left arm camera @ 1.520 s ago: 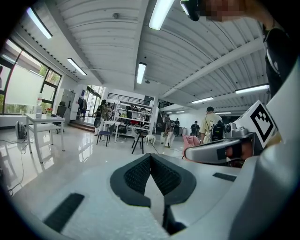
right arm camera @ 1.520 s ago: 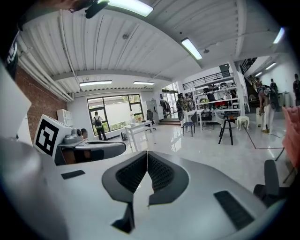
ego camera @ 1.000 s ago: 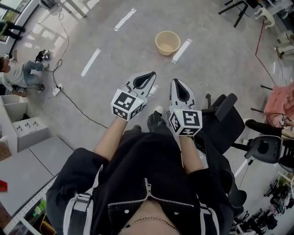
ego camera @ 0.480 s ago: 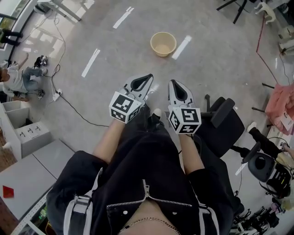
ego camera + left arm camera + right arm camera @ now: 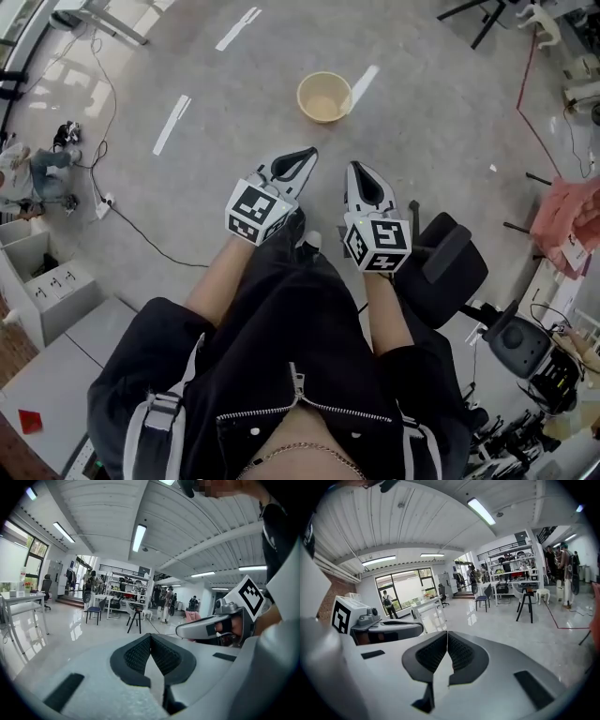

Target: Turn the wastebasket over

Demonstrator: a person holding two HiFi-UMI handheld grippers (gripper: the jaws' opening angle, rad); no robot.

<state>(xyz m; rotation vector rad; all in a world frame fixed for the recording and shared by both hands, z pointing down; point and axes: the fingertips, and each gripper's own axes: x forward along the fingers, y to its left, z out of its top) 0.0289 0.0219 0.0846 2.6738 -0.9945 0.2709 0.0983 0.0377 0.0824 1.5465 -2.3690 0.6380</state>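
In the head view the left gripper (image 5: 302, 157) and, just right of it, the right gripper (image 5: 360, 174) hang side by side above the person's legs, both pointing toward the far side. Only this view shows the wastebasket (image 5: 324, 97). It stands upright, mouth up, on the grey floor (image 5: 431, 112) well beyond both tips, beside a white floor stripe (image 5: 360, 84). The gripper views look level across the room at a white table (image 5: 18, 596) and a dark stool (image 5: 135, 618). They show each claw's pads pressed together, holding nothing.
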